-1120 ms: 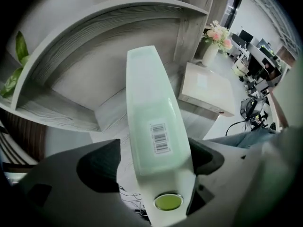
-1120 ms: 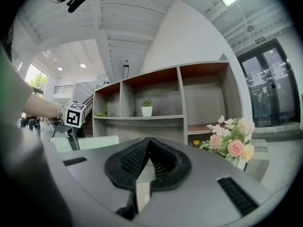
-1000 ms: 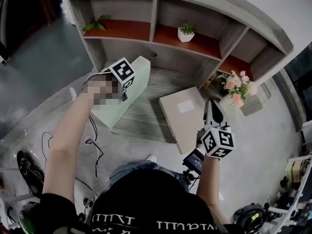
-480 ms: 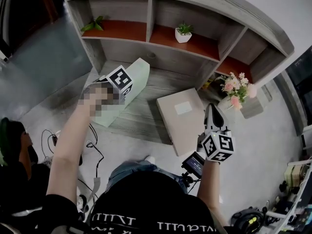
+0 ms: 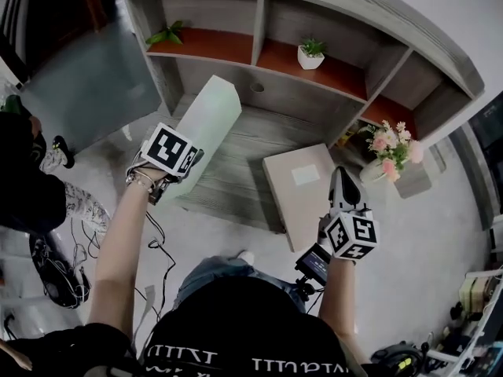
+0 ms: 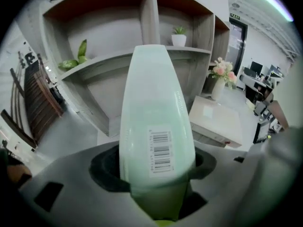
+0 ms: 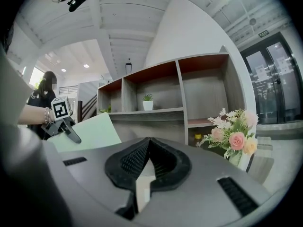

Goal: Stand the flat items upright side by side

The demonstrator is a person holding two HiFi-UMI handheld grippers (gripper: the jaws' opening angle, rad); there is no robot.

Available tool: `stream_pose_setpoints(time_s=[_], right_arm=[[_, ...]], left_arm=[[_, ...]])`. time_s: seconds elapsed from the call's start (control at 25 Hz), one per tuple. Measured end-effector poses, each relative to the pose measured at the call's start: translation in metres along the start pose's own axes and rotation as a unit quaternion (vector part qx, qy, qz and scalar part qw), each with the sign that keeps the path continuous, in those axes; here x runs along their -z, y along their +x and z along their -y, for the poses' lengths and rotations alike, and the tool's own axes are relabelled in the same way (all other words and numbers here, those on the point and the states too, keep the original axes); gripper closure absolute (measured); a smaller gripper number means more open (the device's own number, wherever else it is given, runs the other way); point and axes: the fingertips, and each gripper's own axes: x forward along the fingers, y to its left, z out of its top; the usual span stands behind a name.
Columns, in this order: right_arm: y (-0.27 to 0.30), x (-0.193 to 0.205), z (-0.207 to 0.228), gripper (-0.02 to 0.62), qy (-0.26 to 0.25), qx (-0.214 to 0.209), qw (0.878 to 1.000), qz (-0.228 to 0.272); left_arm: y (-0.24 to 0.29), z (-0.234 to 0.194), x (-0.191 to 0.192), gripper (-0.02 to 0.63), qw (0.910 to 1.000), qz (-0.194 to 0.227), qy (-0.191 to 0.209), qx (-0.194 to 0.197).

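Head view: your left gripper [image 5: 179, 167] grips the pale green box [image 5: 208, 120] by its near end, and the box sits tilted over the shelf ledge [image 5: 236, 175]. The beige box [image 5: 302, 195] lies flat to its right, with your right gripper [image 5: 342, 181] at its near right edge.

Left gripper view: your jaws have just been closing and now clamp the green box's near end.

Right gripper view: your jaws meet at the tips, holding nothing.
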Motion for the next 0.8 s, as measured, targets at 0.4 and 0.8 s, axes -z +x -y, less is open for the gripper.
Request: stream_pose_setpoints(time_s=[0.4,0.8], right_arm=[[0.005,0.007,-0.047,0.581,-0.007,-0.020,1.000,-0.013],[-0.001,0.012,-0.076,0.581,-0.003,-0.014,1.000,-0.020]], left_arm=[[-0.026,-0.038,0.018,0.304,0.9612,0.251,-0.083,-0.079],[-0.024,-0.044,0.036,0.304,0.9532,0.267,-0.082,-0.115]])
